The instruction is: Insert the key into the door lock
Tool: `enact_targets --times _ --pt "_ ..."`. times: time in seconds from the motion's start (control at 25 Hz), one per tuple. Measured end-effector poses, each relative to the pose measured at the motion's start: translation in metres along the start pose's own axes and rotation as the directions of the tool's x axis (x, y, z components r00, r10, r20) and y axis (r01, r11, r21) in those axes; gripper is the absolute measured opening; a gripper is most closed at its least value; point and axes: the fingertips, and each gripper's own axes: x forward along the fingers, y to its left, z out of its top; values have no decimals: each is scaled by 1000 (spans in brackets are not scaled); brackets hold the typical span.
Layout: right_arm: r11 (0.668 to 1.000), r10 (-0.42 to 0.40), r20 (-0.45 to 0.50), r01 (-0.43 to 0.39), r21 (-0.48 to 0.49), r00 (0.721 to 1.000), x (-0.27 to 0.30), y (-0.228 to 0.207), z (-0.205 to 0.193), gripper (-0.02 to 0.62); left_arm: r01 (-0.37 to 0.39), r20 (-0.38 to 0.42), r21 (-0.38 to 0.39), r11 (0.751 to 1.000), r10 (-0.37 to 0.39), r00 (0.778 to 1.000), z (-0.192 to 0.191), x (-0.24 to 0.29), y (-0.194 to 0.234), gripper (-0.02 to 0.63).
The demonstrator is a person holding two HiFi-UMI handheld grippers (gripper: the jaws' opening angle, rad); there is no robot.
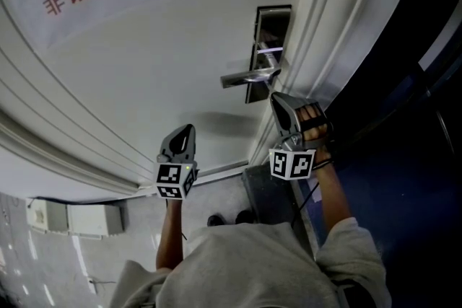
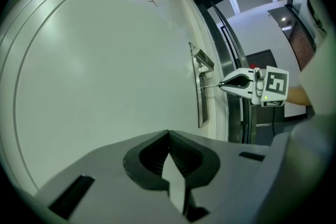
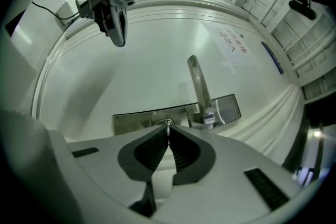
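White door (image 1: 144,61) is filling the view; right gripper (image 1: 279,100), jaws clamped on the key (image 2: 210,86), is seemingly seating it in the lock plate (image 3: 136,119); next calls for level, straight pushing; left gripper (image 1: 187,130) is idling, jaws together.

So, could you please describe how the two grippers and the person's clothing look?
The left gripper and right gripper match: pale grey shells, dark ribbed pads, each with a white cube bearing black square markers. The person wears a grey short-sleeved top.
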Motion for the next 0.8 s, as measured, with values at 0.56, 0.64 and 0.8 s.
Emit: enact_targets --times 0.56,0.64,0.8 --pt "1000 21 -34 -21 -17 999 10 3 -1 29 12 -4 -3 1000 -12 1000 -2 -3 0 17" --pt "1000 22 -37 -23 -19 999 10 3 -1 29 7 -4 -5 1000 -7 1000 -2 -4 3 17" --pt "999 31 -47 -32 -26 998 11 2 0 29 15 -4 -7 1000 -15 1000 -3 -3 1 17"
